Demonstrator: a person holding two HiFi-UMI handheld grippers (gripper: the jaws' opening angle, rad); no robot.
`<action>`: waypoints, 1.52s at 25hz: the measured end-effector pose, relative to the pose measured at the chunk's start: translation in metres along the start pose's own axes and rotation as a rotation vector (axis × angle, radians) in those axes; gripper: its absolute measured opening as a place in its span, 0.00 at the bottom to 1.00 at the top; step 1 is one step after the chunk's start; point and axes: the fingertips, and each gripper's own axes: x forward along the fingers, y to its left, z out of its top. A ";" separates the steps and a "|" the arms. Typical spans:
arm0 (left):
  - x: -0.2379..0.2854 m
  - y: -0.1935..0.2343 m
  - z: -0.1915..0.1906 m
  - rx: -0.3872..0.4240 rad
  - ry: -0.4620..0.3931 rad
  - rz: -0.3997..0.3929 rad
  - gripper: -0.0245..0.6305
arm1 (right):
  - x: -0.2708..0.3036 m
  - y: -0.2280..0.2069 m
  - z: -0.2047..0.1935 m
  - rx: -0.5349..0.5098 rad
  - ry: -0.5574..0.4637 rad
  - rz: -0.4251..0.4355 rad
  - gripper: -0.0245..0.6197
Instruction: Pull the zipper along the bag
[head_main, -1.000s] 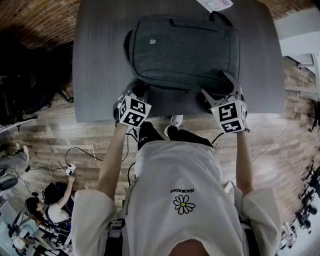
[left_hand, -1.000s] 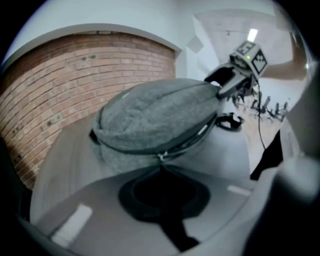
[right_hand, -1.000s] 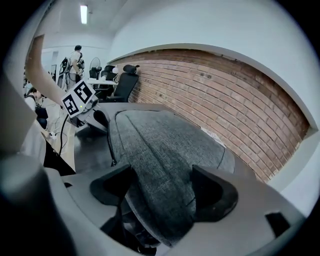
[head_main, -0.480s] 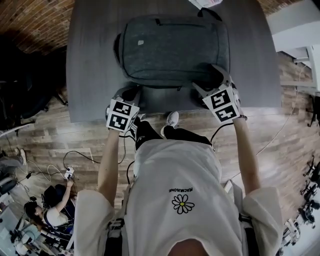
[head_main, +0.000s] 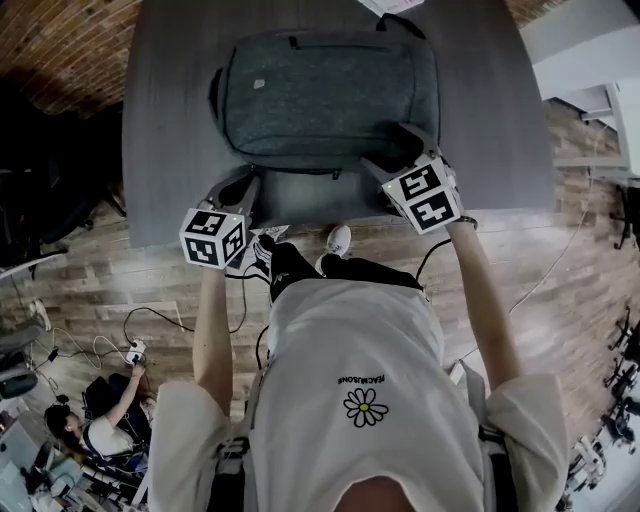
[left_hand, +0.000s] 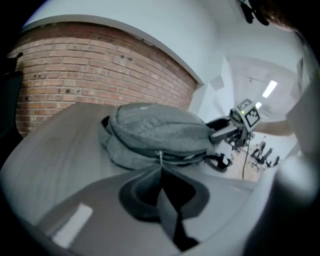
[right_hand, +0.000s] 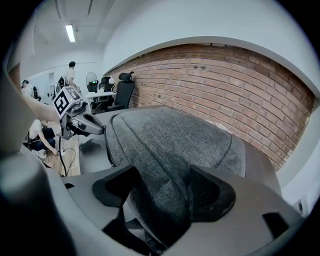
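A grey backpack (head_main: 330, 95) lies flat on the dark grey table (head_main: 165, 150). My right gripper (head_main: 388, 148) straddles the bag's near right corner. Its jaws have just been closing, and the grey fabric (right_hand: 175, 145) fills the gap and touches both pads. My left gripper (head_main: 248, 183) is shut and empty, just off the bag's near left corner. In the left gripper view its tips (left_hand: 161, 167) point at a small metal zipper pull (left_hand: 160, 156) on the bag's near edge. That pull (head_main: 335, 173) hangs at the middle of the edge, apart from both grippers.
Papers (head_main: 392, 5) lie at the table's far edge. A white desk (head_main: 585, 45) stands to the right, a brick wall behind. Cables run over the wooden floor (head_main: 140, 320), and a seated person (head_main: 95, 415) is at lower left.
My left gripper has drawn back from the bag's near left corner, shifting down-left and rolling. The right gripper has stayed on the near right corner.
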 end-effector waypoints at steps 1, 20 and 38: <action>0.001 -0.001 0.001 -0.008 -0.008 0.016 0.04 | -0.001 -0.001 -0.001 0.001 -0.003 0.001 0.57; 0.084 -0.128 -0.013 0.470 0.199 -0.115 0.05 | 0.001 0.005 -0.002 -0.019 -0.011 -0.012 0.55; 0.022 -0.116 0.104 0.390 -0.094 0.064 0.07 | -0.062 -0.048 0.059 0.209 -0.269 -0.070 0.40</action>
